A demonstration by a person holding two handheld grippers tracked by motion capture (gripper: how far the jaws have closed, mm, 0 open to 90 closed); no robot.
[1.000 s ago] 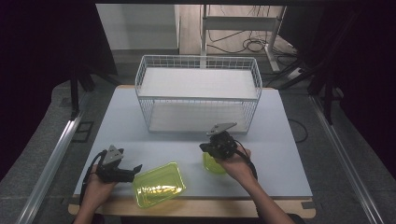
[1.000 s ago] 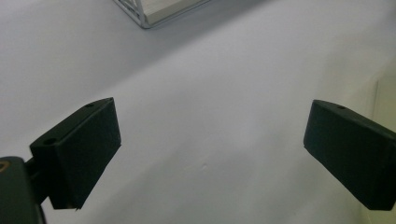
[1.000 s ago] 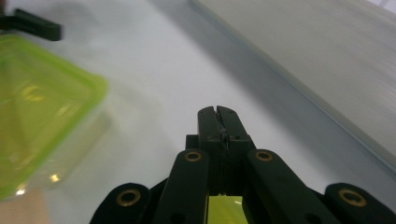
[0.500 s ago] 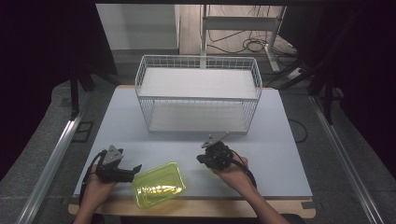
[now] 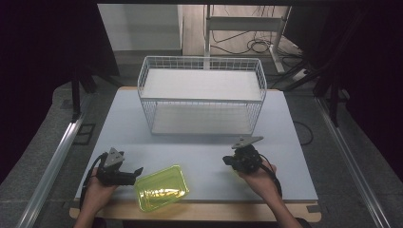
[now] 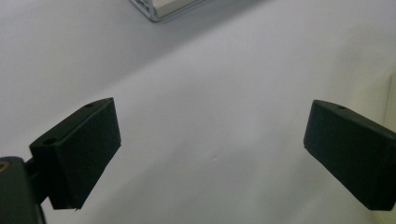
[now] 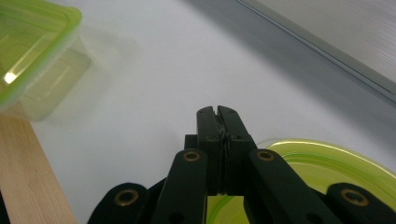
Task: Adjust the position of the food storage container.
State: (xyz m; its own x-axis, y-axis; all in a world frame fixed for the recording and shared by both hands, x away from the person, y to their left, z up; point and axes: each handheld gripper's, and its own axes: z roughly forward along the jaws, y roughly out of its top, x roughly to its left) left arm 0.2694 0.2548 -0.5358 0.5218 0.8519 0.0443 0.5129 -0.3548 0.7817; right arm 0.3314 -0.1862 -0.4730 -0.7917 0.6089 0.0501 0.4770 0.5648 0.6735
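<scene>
The person's left hand (image 5: 97, 186) comes in from the bottom left of the high view and holds the left gripper (image 5: 138, 169) low and level, pointing to the right, with its two black jaws standing wide apart and nothing between them. The right hand (image 5: 260, 175) comes in from the bottom right and holds the right gripper (image 5: 226, 161) low, pointing to the left, with its jaws pressed flat together.
</scene>
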